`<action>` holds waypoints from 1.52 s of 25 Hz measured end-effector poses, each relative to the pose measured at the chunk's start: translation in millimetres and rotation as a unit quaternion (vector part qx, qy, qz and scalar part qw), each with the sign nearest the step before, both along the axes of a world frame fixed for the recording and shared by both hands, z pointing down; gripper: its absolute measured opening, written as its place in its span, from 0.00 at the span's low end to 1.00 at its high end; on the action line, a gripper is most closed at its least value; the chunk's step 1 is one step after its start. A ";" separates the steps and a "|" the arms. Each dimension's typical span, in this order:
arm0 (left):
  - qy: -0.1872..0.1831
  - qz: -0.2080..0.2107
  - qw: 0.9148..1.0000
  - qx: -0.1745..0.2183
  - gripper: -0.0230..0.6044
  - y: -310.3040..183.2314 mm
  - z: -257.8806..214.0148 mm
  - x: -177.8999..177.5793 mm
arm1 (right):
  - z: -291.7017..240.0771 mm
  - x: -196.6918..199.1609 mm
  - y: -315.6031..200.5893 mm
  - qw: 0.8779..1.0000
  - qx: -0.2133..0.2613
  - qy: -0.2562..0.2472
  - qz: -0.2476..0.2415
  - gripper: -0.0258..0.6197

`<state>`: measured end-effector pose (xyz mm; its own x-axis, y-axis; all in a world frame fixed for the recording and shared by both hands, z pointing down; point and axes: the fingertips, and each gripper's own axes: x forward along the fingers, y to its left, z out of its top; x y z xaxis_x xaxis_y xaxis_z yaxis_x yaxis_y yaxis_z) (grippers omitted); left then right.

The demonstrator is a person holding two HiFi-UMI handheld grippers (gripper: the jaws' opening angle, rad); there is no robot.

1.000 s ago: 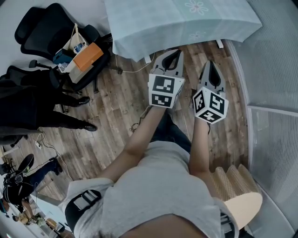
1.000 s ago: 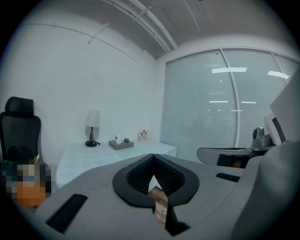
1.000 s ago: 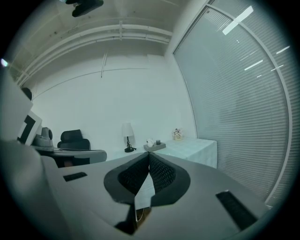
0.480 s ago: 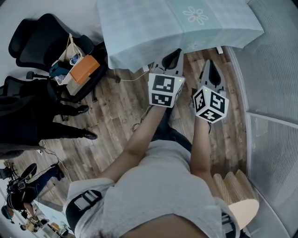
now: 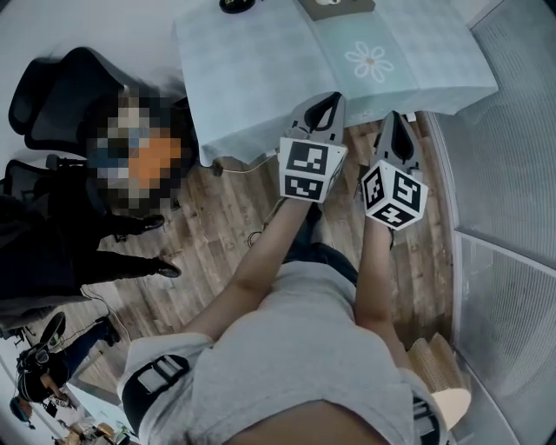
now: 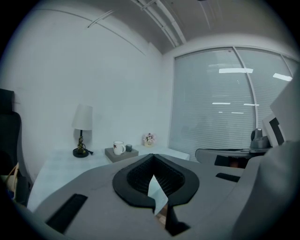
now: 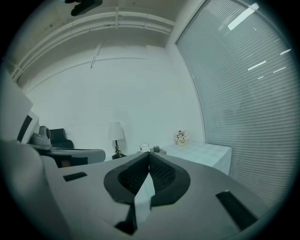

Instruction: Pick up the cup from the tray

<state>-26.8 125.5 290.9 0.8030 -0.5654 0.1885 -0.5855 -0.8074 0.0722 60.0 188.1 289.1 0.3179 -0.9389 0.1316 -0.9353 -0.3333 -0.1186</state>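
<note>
A white cup (image 6: 118, 147) with a handle stands on a brown tray (image 6: 123, 154), beside a small dark cup (image 6: 129, 147), at the far side of a table with a pale blue cloth (image 5: 287, 61). In the head view only the tray's near edge (image 5: 337, 7) shows at the top. The right gripper view shows the white cup (image 7: 144, 148) small and far off. My left gripper (image 5: 329, 97) and right gripper (image 5: 393, 116) are held side by side at the table's near edge, both shut and empty, well short of the tray.
A table lamp (image 6: 81, 130) stands left of the tray and a small flower pot (image 6: 149, 139) right of it. A black office chair (image 5: 52, 83) and a person in dark clothes (image 5: 52, 252) are on the left. Window blinds (image 5: 512, 130) run along the right.
Both grippers have moved forward together toward the table. More of the tabletop shows in the head view, and the tray's edge and lamp base have come into view at the top.
</note>
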 end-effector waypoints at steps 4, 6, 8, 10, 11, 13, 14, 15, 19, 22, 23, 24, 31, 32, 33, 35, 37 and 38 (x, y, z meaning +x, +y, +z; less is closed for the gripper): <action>0.001 0.000 1.000 -0.002 0.05 -45.8 1.0 9.8 | -0.9 7.5 -47.7 1.000 -0.001 0.003 -0.003 0.05; 0.001 0.002 1.000 -0.002 0.05 -61.6 2.1 16.6 | 0.3 13.6 -64.2 1.000 -0.002 0.002 -0.003 0.05; 0.001 0.003 1.000 -0.006 0.05 -74.7 3.7 22.0 | 1.5 18.4 -76.8 1.000 -0.005 0.003 -0.003 0.05; 0.002 0.003 1.000 -0.010 0.05 -84.4 5.3 27.5 | 2.8 23.2 -85.0 1.000 -0.009 0.004 -0.002 0.05; 0.002 0.003 1.000 -0.011 0.05 -88.1 6.5 30.9 | 3.9 26.5 -87.6 1.000 -0.011 0.005 -0.002 0.05; 0.001 0.002 1.000 -0.014 0.05 -94.6 9.3 38.6 | 6.8 35.0 -92.3 1.000 -0.015 0.003 0.000 0.05; 0.000 0.002 1.000 -0.016 0.05 -98.4 10.8 42.6 | 8.6 39.9 -95.5 1.000 -0.017 0.002 0.001 0.05; 0.000 0.001 1.000 -0.017 0.05 -102.8 12.5 46.4 | 10.7 44.6 -99.6 1.000 -0.019 0.001 0.001 0.05; 0.000 -0.006 1.000 -0.023 0.05 -124.0 19.5 61.9 | 19.5 61.7 -124.6 1.000 -0.024 -0.001 -0.006 0.05; 0.000 -0.010 1.000 -0.020 0.05 -139.3 19.9 76.8 | 20.8 74.4 -146.6 1.000 -0.022 -0.003 -0.016 0.05; 0.000 -0.013 1.000 -0.019 0.05 -145.0 19.5 81.3 | 20.1 77.8 -154.3 1.000 -0.021 -0.003 -0.022 0.05; 0.001 -0.016 1.000 -0.019 0.05 -151.5 19.1 85.5 | 19.5 81.1 -162.3 0.999 -0.021 -0.002 -0.027 0.05; -0.006 -0.047 0.999 -0.018 0.05 -202.9 19.3 117.3 | 18.1 120.6 -220.8 0.998 -0.023 -0.004 -0.055 0.05; -0.006 -0.052 0.998 -0.020 0.05 -210.8 19.4 121.3 | 17.6 126.4 -229.2 0.998 -0.023 -0.004 -0.059 0.05; -0.006 -0.057 0.998 -0.021 0.05 -218.6 19.5 125.5 | 17.3 132.3 -237.2 0.998 -0.023 -0.005 -0.062 0.05; -0.006 -0.066 0.998 -0.023 0.05 -233.4 20.5 134.0 | 17.6 143.6 -251.8 0.997 -0.025 -0.006 -0.067 0.05; -0.009 -0.074 0.997 -0.027 0.05 -247.1 23.3 142.8 | 19.3 153.5 -266.0 0.997 -0.027 -0.008 -0.075 0.05; -0.010 -0.078 0.996 -0.029 0.05 -253.8 24.9 147.6 | 20.9 158.2 -273.7 0.996 -0.028 -0.009 -0.079 0.05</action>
